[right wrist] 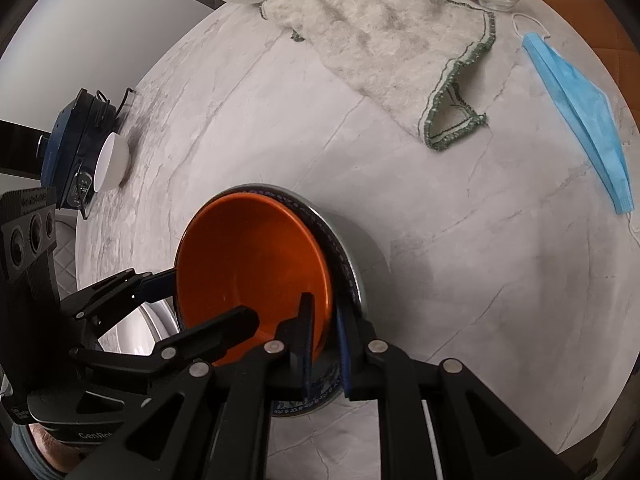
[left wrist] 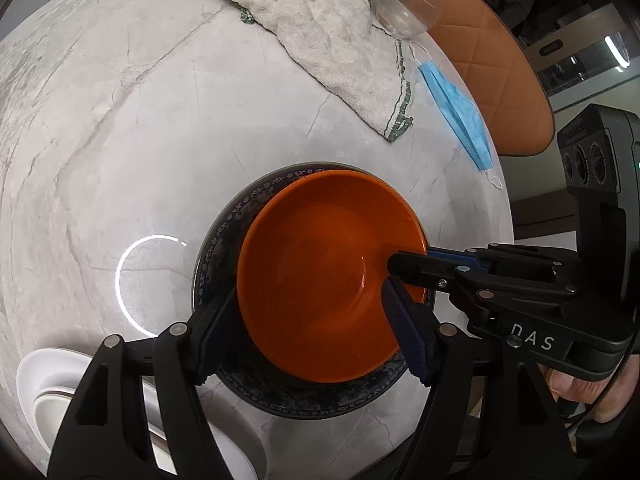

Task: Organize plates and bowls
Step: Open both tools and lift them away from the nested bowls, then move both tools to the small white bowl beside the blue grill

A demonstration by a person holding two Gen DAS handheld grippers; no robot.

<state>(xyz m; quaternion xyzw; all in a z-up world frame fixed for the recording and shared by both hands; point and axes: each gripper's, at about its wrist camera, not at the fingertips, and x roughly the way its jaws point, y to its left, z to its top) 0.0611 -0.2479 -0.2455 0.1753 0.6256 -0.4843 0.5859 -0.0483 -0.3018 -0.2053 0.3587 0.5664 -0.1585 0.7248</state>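
Right gripper (right wrist: 324, 344) is pinching the rim of the orange bowl (right wrist: 252, 264), one finger inside and one outside, while the left gripper (left wrist: 308, 332) stands spread around the bowl's near side, its pads off the rim. That bowl sits nested in the blue-patterned plate (left wrist: 224, 232) on the marble table (left wrist: 120, 120). To finish cleanly, I'd let go only once the bowl rests flat and centred, then lift straight up so it doesn't drag sideways.

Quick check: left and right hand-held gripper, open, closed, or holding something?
Left hand-held gripper: open, jaws straddling the orange ceramic bowl's near rim.
Right hand-held gripper: shut on that bowl's rim.
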